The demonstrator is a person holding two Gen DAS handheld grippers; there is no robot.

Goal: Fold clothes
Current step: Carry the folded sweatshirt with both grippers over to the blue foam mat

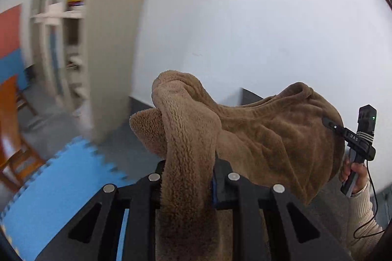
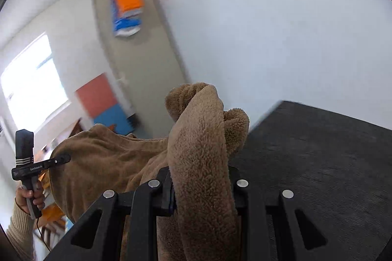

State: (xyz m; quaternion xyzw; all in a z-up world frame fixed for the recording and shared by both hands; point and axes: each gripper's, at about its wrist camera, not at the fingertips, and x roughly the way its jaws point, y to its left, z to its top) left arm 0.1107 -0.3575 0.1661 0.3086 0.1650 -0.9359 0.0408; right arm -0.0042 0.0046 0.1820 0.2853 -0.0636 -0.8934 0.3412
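Observation:
A brown fleece garment [image 1: 264, 136] hangs in the air, stretched between both grippers. My left gripper [image 1: 188, 177] is shut on one bunched edge of it, with fleece spilling over the fingers and down between them. My right gripper [image 2: 199, 187] is shut on the other bunched edge of the brown fleece garment [image 2: 110, 160]. In the left wrist view the right gripper's body [image 1: 360, 138] shows at the far right, held by a hand [image 1: 355, 175]. The right wrist view shows the left gripper's body [image 2: 27, 163] at the far left, held by a hand [image 2: 29, 197] in a beige sleeve.
A dark grey table top [image 2: 318, 150] lies below and to the right of the right gripper. Blue foam floor mats [image 1: 61, 187] cover the floor at lower left. A wooden chair [image 1: 12, 128] stands at the left. A beige shelf unit [image 1: 73, 40] stands against the white wall.

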